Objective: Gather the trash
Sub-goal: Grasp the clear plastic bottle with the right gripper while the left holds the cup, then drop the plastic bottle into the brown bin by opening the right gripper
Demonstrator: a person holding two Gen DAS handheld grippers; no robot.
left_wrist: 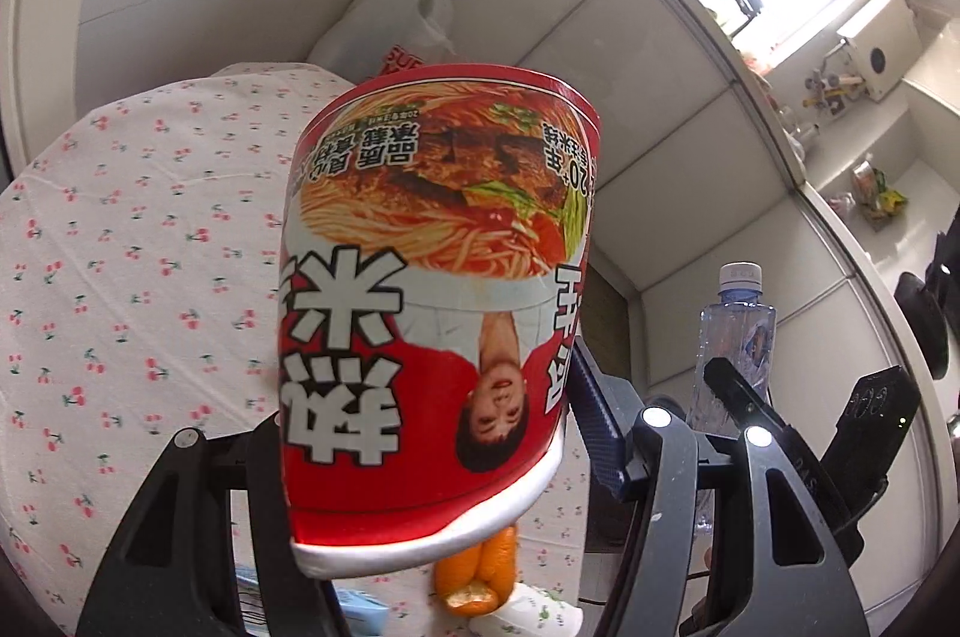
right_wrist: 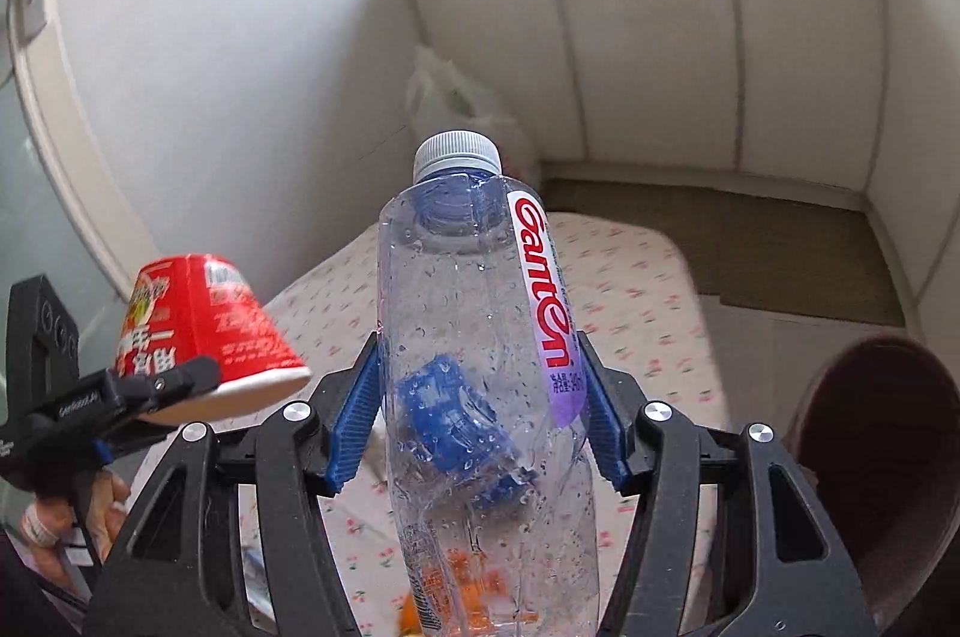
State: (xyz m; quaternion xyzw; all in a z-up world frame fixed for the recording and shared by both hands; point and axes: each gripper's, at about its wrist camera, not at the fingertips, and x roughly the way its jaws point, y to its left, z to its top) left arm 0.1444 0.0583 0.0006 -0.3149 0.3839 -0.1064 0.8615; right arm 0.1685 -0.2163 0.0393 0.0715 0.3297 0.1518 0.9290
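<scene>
My left gripper (left_wrist: 432,433) is shut on a red instant noodle cup (left_wrist: 438,289), held upside down above the table; the cup also shows at the left of the right wrist view (right_wrist: 204,319). My right gripper (right_wrist: 480,397) is shut on a clear plastic Ganten water bottle (right_wrist: 480,337) with a white cap, held upright; the bottle also shows in the left wrist view (left_wrist: 735,337). A white plastic bag (left_wrist: 408,7) stands at the table's far edge against the wall; it also shows in the right wrist view (right_wrist: 462,97).
The table has a white cherry-print cloth (left_wrist: 120,247). Orange peel (left_wrist: 480,571) and pale scraps (left_wrist: 528,619) lie below the cup. White cabinet panels (left_wrist: 660,127) stand behind. A brown seat (right_wrist: 882,457) is at the right; a mat (right_wrist: 750,247) lies beyond the table.
</scene>
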